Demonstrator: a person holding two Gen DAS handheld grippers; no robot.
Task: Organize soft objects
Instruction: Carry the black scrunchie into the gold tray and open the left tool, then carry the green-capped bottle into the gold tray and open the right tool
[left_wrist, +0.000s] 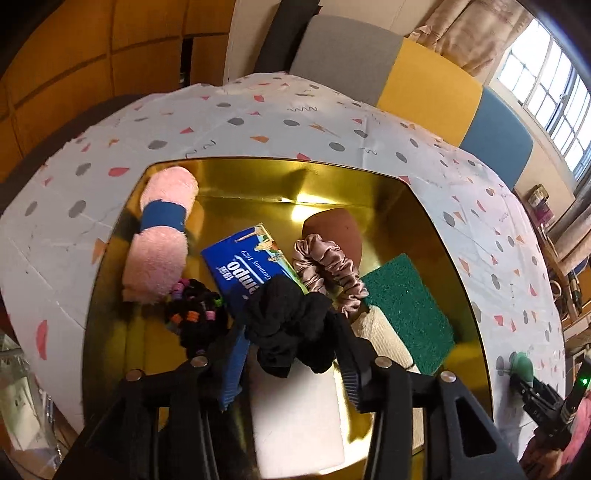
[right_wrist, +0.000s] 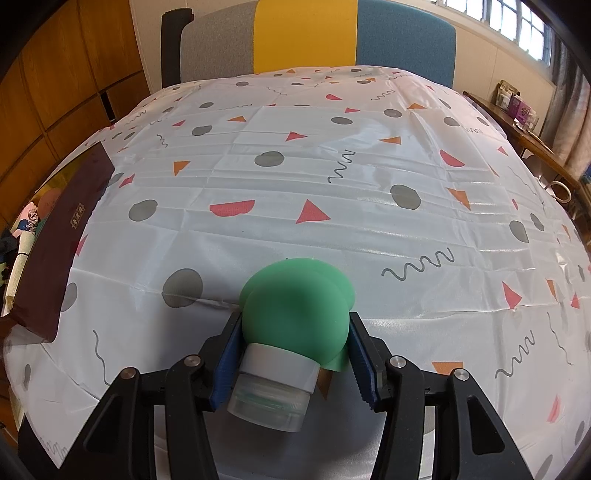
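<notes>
From your left wrist, you're over the gold-lined box (left_wrist: 436, 229), and your left gripper (left_wrist: 291, 354) has its jaws parted partway around the black scrunchie (left_wrist: 288, 325); the fabric bunches between the fingers and spills over the blue tissue pack (left_wrist: 243, 266), and whether the pads press on it you can't quite tell, though they look slack. Ahead of it in the box lie the pink satin scrunchie (left_wrist: 328, 269), the brown sponge (left_wrist: 340, 229), the green scouring pad (left_wrist: 410, 306), the pink rolled towel (left_wrist: 162, 236) with its blue band, and the beaded black hair ties (left_wrist: 195, 310) to the left. Far right in that view, you can just make out your other gripper with something green beside the box. Now the right wrist: your right gripper (right_wrist: 295, 354) clamps the green sponge (right_wrist: 295, 306) at a medium width, its clear stand (right_wrist: 273, 391) sitting low between the fingers, all of it over the patterned tablecloth (right_wrist: 332, 177). The box's dark outer wall (right_wrist: 66, 236) lies well off to your left, running away from you. So the green piece has to travel leftward across the cloth, and your right hand alone carries it.
</notes>
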